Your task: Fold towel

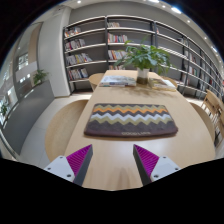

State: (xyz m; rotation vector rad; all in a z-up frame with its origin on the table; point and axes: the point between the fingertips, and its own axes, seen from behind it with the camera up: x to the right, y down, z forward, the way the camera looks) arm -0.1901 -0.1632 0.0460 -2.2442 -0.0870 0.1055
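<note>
The zigzag-patterned towel (131,120) lies spread flat on the wooden surface (115,160), just ahead of the gripper (109,163), whose fingers stand apart and hold nothing. That open stance suits an approach to the towel's near edge, which looks unfolded as yet. Beyond the towel stands a potted plant (142,58), with an open book (117,81) beside it, and bookshelves (88,45) line the wall behind the towel's far side.
</note>
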